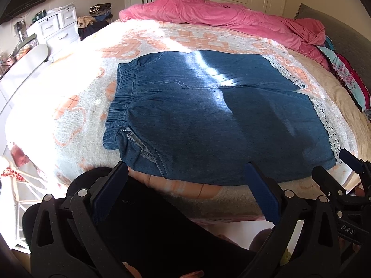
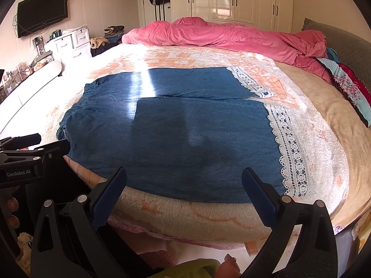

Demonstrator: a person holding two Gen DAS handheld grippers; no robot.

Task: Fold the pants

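We see the left gripper [image 1: 187,176]: black plastic arms with silver rivets, dark blue ribbed pads [image 1: 109,190] on both fingers. Same build on the right gripper [image 2: 184,180]. White "GenRobot.AI" lettering [image 2: 18,174] marks the black body at left edge of the right wrist view; "DAS" lettering [image 1: 347,229] sits at lower right of the left wrist view. Dark clothing [image 1: 148,227] fills the bottom centre there.
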